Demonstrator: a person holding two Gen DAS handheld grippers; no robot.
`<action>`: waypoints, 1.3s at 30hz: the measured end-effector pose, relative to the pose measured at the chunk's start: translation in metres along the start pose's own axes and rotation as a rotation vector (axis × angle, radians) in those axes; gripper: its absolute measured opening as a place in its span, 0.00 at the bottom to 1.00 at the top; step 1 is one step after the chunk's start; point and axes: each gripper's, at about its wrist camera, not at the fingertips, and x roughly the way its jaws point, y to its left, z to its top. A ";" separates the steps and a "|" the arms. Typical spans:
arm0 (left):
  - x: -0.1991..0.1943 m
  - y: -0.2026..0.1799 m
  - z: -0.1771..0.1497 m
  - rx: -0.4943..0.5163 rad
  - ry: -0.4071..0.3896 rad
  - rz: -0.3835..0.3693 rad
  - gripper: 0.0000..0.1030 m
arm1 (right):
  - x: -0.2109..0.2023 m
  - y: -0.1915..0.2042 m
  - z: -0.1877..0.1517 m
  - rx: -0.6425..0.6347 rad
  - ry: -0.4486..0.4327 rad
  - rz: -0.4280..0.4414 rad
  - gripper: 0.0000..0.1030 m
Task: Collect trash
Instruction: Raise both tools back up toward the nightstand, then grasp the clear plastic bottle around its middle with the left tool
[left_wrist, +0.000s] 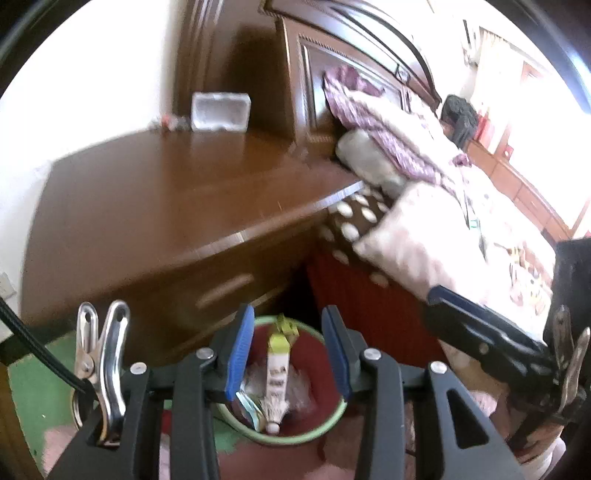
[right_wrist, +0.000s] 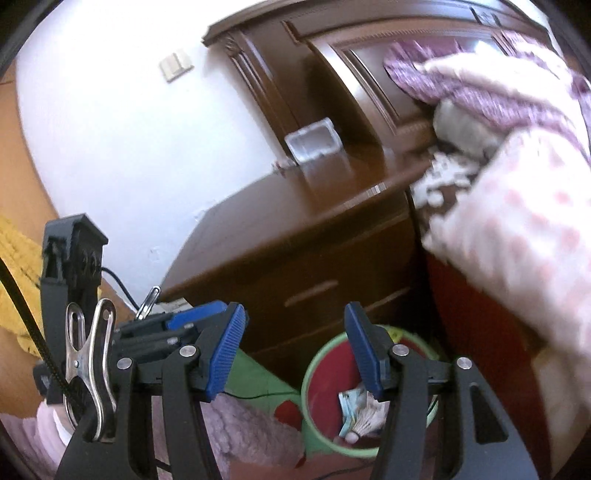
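Hovering both grippers above the waste bin (left_wrist: 325, 434), I am reading this as the step just after a drop: the left gripper (left_wrist: 290, 354) is standing with its blue pads spread apart and nothing between them, and the right gripper (right_wrist: 295, 354) is likewise spread wide and empty. The trash is lying inside the bin, which is sitting on the floor at the front corner of the nightstand (left_wrist: 166, 192), beside the bed's red side panel (left_wrist: 369, 306). In the bin I am counting one shuttlecock (left_wrist: 272, 410), one long white-and-yellow carton (left_wrist: 277, 369), one crumpled clear wrapper (left_wrist: 299, 387) and one bluish packet (right_wrist: 351, 406) at its left wall; anything beneath them is hidden. On the nightstand top I am counting one clear plastic box (left_wrist: 220, 110) at the back edge, with a few small items (left_wrist: 171, 122) just beside it near the wall, too blurred to identify. My judgement is that the next move is calling for a search for more rubbish, probably along that back edge or the bed, then lowering one spread pair of tongs around a piece before closing. Two grippers, one bin, one nightstand are showing.
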 end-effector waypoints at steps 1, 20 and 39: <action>-0.003 0.002 0.006 0.000 -0.011 0.009 0.39 | -0.001 0.004 0.005 -0.012 -0.008 0.001 0.56; -0.007 0.048 0.133 -0.009 -0.107 0.120 0.46 | 0.023 0.024 0.078 -0.126 -0.090 0.013 0.56; 0.056 0.094 0.223 -0.089 -0.124 0.173 0.46 | 0.089 0.019 0.131 -0.166 -0.094 -0.001 0.56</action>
